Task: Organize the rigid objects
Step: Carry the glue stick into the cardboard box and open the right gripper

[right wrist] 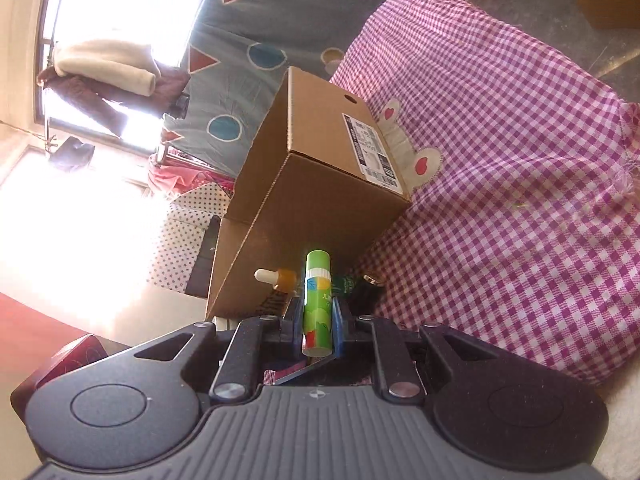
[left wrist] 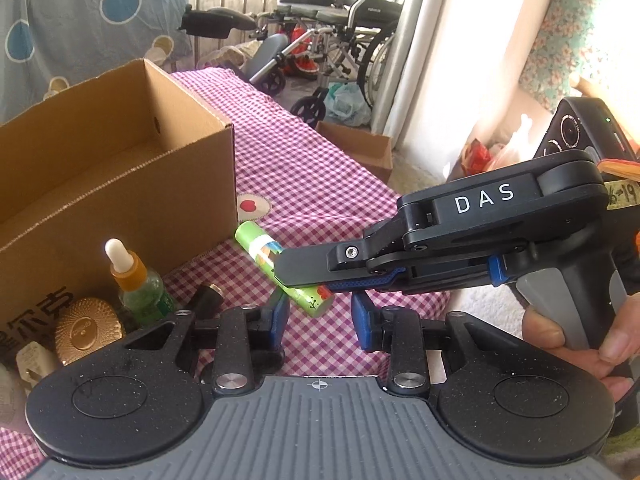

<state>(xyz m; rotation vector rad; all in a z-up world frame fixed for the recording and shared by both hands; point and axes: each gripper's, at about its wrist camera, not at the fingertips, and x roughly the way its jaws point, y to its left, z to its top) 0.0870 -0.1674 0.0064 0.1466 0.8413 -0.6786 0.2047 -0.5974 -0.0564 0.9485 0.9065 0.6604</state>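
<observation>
A purple gingham cloth (left wrist: 320,168) covers the worktop; behind it stand wheelchairs (left wrist: 340,20) and a blue sheet with circles (left wrist: 80,20). To the right the cloth drops off at a rounded edge, with bare checks open between. The open cardboard box (left wrist: 120,152) sits at the left, its inside hidden; a dropper bottle (left wrist: 136,280) and a gold compact (left wrist: 86,330) lie beside it. The right tongs (right wrist: 318,320) clamp a green glue stick (right wrist: 316,304) above the cloth; the left tongs (left wrist: 320,312) stand narrow, holding nothing
</observation>
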